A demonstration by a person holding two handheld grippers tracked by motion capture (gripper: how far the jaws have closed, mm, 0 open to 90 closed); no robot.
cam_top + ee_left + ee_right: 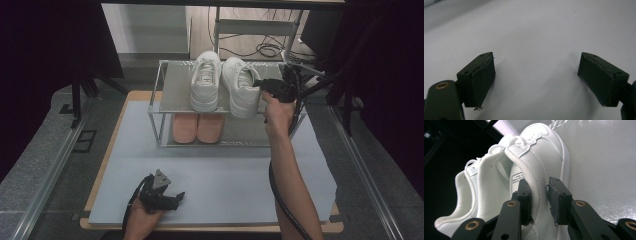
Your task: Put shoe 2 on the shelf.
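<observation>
Up on the top shelf of the metal rack (172,85), the right gripper (265,89) is at the collar of the right-hand white sneaker (240,85). In the right gripper view the padded collar (534,187) sits between the jaws; the left one lies against it, the right one stands a sliver off, so the grip looks slack rather than clenched. That sneaker rests on the shelf's right half, just beside its partner, the left-hand white sneaker (205,80). Below, on the lower shelf, lie the pink slippers (197,127). Down at the near left of the bench (225,180), the left gripper (172,197) rests low, jaws spread wide over bare surface, grasping nothing.
</observation>
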